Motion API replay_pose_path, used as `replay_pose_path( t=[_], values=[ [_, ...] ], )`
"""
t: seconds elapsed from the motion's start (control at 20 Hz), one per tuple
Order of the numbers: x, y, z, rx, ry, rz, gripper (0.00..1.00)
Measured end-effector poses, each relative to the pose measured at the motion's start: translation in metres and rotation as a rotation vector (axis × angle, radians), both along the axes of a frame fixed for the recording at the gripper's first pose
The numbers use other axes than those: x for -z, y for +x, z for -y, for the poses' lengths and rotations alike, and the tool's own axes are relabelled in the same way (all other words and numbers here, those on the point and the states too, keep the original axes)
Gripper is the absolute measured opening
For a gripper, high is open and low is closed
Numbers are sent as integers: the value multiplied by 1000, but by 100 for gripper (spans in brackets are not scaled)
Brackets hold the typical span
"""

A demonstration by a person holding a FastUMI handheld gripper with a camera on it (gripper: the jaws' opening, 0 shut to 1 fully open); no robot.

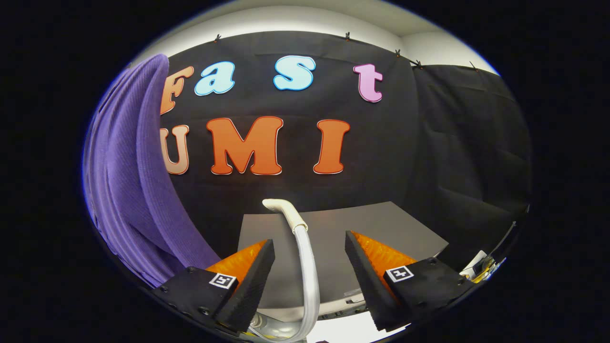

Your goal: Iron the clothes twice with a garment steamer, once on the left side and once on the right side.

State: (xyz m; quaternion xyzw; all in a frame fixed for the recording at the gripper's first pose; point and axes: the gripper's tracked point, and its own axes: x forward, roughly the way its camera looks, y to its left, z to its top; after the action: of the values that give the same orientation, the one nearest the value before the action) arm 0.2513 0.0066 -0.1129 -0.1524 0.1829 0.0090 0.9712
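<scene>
The claw [310, 245] has two wedge-shaped fingers [248, 286] that taper to blunt tips, their inner faces lined with a coarse, foam-like padding. The outer sloping sides carry a ribbed, textured surface. Each finger grows out of a flat matte plate studded with small round screws along its edges. A small square white tag printed with a blocky black pattern sits on each plate. The fingers stand well apart.
</scene>
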Motion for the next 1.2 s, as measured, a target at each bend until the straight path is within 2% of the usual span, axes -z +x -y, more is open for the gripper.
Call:
replay_pose_path(
  t=[0.35,0.8,1.0,1.05,1.1,1.2],
  values=[
    [45,93,-7,-9,-57,-103,99],
    [96,151,2,10,-94,-267,99],
    [122,158,8,19,-79,-381,92],
    [128,158,6,9,-68,-410,87],
    [133,158,4,2,-55,-433,75],
    [132,156,7,12,-22,-455,61]
  ],
)
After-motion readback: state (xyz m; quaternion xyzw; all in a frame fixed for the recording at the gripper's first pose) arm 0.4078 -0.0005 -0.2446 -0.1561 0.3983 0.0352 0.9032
